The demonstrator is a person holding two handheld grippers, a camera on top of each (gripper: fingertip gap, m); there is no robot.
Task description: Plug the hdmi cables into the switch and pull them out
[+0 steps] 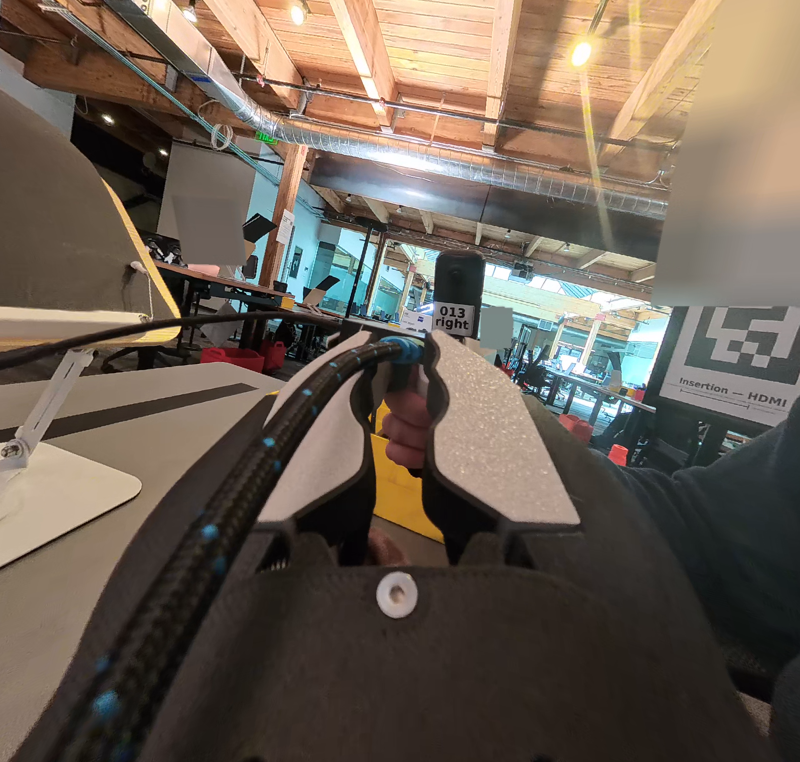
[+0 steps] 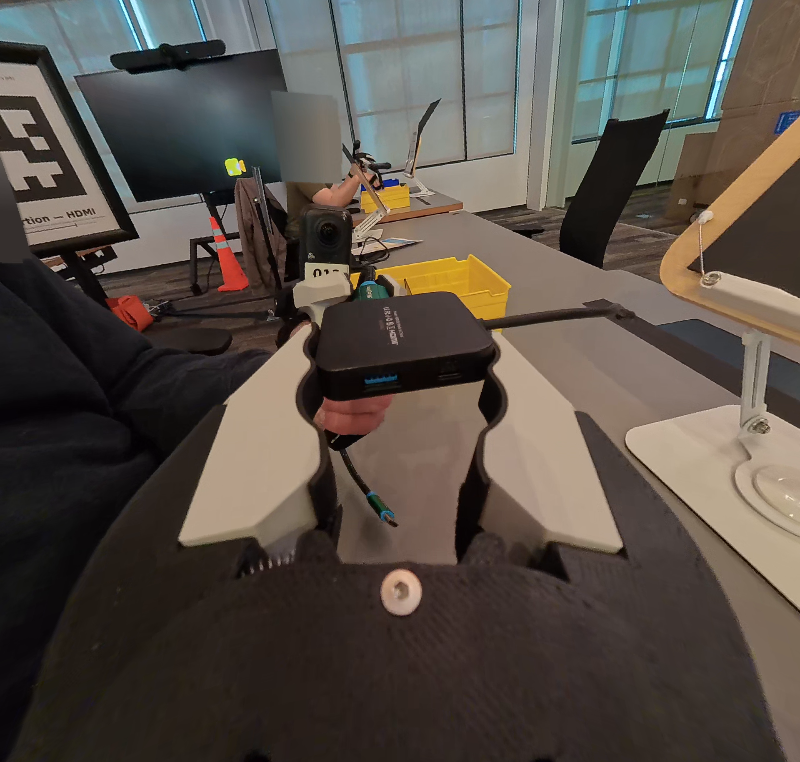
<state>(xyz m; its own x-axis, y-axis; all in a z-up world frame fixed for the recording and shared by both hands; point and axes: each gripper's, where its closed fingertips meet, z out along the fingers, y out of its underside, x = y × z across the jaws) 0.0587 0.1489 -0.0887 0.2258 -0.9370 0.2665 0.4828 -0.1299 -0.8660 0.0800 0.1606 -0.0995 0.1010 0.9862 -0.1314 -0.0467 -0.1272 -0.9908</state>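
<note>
A: How do the claws stand?

B: The right gripper (image 2: 402,351) is clamped on the switch (image 2: 400,342), one finger against each short side, the box flat and level above the table (image 2: 562,377). Its port face looks back at the camera.

A: And the left?

B: The left gripper (image 1: 400,353) is pinched nearly together on the blue plug (image 1: 400,348) of the braided cable (image 1: 242,477). The plug's long axis runs forward along the fingers, toward the switch's far edge just ahead.

A: Is it seated?

B: I cannot tell. From the right view the plug (image 2: 368,293) meets the far edge.

A: Anything else?

B: A thin black cord (image 2: 545,319) leaves the switch's right side; another plug (image 2: 381,508) dangles below. A yellow bin (image 2: 459,282) sits behind.
</note>
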